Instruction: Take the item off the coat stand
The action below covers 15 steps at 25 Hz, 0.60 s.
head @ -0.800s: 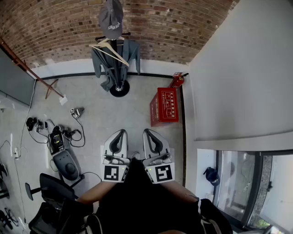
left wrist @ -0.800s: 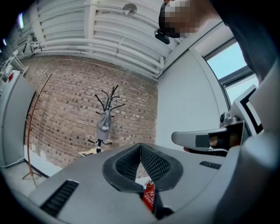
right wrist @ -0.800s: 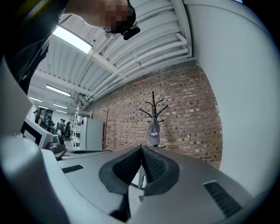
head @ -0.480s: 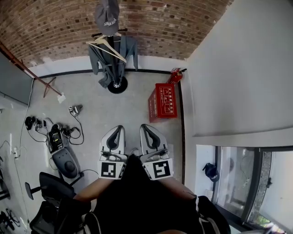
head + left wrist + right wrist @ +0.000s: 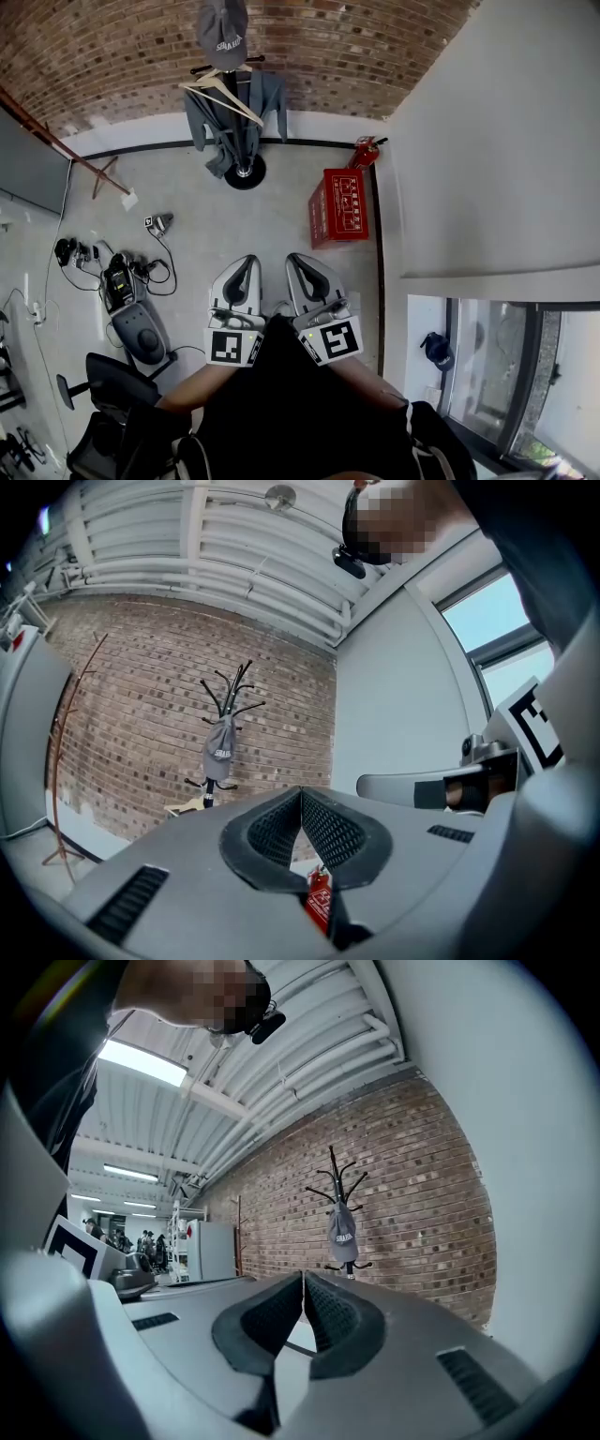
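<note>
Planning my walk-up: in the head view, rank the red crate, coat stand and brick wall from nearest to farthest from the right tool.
From the right tool:
1. red crate, on the floor just ahead, slightly right.
2. coat stand, farther ahead, leftward.
3. brick wall, behind the stand.

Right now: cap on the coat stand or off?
On. The grey cap hangs near the top of the coat stand, above the jacket and hanger.
</note>
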### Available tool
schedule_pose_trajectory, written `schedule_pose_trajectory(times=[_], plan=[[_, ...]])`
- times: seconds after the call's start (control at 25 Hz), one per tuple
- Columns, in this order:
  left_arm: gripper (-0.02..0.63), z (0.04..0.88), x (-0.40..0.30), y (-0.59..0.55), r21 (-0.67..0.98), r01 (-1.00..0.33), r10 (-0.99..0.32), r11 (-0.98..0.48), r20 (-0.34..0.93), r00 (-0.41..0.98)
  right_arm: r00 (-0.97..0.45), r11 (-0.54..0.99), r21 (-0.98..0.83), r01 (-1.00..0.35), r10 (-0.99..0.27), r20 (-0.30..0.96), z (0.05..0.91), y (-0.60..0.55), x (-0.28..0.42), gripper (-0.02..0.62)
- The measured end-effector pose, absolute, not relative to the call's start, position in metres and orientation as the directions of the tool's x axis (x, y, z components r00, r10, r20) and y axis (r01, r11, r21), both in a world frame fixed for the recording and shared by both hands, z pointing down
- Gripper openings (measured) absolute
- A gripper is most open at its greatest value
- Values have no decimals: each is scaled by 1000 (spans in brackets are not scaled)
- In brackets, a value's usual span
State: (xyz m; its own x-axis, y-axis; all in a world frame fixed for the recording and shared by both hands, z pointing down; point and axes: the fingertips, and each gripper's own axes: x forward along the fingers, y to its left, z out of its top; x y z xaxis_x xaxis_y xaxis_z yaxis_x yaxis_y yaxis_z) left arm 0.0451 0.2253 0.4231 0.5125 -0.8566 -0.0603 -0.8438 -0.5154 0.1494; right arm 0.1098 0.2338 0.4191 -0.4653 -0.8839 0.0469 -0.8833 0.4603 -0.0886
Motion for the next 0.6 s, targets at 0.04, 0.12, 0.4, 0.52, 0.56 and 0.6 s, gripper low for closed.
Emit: schedule_pose_trajectory(times=[0.04, 0.12, 0.4, 0.52, 0.56, 0.6], plan=[[18, 423, 44, 223, 151, -844, -857, -515, -60, 512, -461, 456, -82, -886, -886, 51, 419, 232, 110, 20], [18, 421, 41, 216, 158, -841, -856, -517, -64, 514, -441, 437, -69, -897, -896, 56, 420, 225, 109, 20], [18, 425, 18, 192, 197, -826, -848, -528, -58, 527, -442, 438, -57, -897, -892, 97, 427, 197, 77, 20], [18, 422, -2, 175, 211, -827, -852, -521, -71, 519, -453, 452, -38, -891, -885, 107, 424, 181, 55, 20], [18, 421, -11, 168, 217, -828, -854, -517, -73, 515, -460, 459, -36, -888, -882, 105, 422, 175, 46, 20], [18, 420, -21, 162, 222, -830, -858, -512, -74, 509, -469, 468, -37, -883, -877, 99, 420, 170, 35, 20]])
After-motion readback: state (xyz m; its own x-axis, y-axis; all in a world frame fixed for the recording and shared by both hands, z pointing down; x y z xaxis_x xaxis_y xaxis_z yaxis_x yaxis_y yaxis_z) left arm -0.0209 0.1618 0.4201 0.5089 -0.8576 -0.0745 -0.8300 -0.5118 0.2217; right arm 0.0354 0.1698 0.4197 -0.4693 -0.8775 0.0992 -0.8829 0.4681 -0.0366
